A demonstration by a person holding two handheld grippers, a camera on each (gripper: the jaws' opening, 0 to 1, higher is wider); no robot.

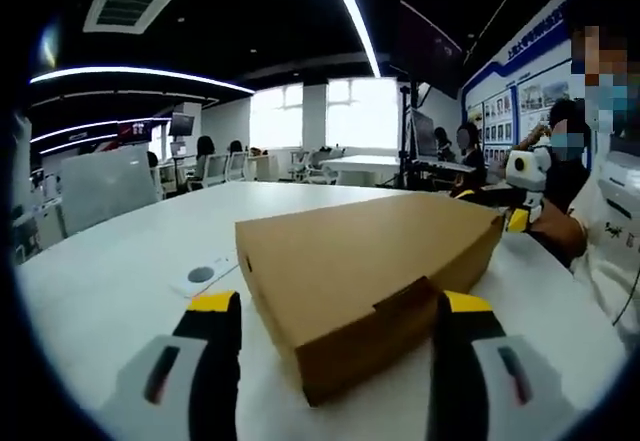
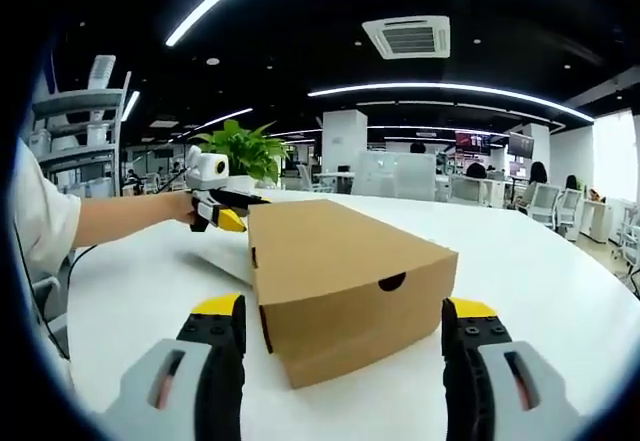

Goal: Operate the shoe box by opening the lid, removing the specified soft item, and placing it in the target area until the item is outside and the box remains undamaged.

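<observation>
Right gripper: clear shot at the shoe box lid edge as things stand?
Probably yes. The right gripper is open, its jaws flanking the near end of the shoe box, lid closed, bare table around and nothing between.

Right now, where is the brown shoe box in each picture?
Left gripper view: the shoe box sits in the lower middle, lid shut, one corner between this gripper's yellow-tipped fingers.
Right gripper view: the shoe box sits in the lower middle too, lid shut, its end with the dark finger hole facing the camera.
Shared landmark: the white table under it.
</observation>
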